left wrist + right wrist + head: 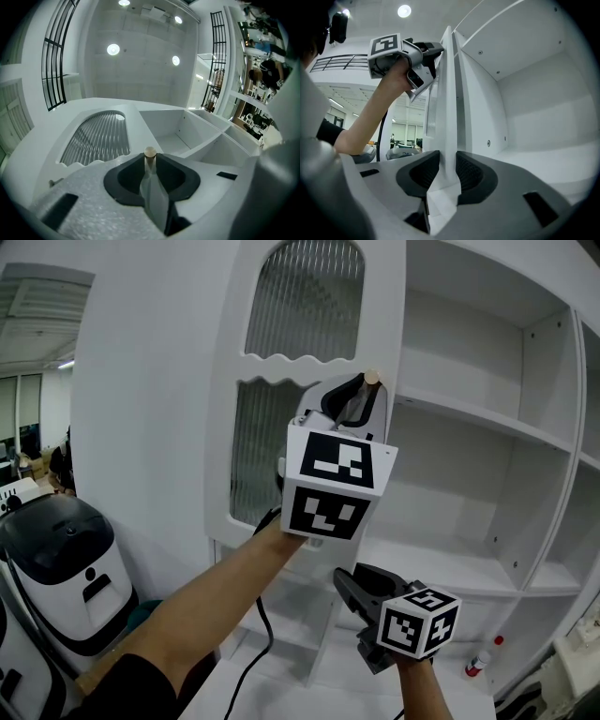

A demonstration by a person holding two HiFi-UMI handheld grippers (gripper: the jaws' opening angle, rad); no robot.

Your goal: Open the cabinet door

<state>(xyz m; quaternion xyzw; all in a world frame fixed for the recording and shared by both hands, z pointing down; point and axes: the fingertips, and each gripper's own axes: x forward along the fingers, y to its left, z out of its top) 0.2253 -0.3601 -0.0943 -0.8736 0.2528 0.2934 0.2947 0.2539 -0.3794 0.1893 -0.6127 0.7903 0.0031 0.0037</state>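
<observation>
The left gripper point(360, 395) had its jaws closed on the knob point(372, 378) of the cabinet door point(281, 334), which stood swung well out from the shelves point(469, 413). Lower right, the right gripper point(444, 163) had its jaws clamped on the door's free edge. Opening looked nearly complete. The next move called for easing the door wider with both holds steady.

Bright, even light from round ceiling lamps point(113, 49); both gripper views bulge fisheye-wise with dark corners.

Small bottle point(479, 662) stands below the white shelves point(469, 413)
</observation>
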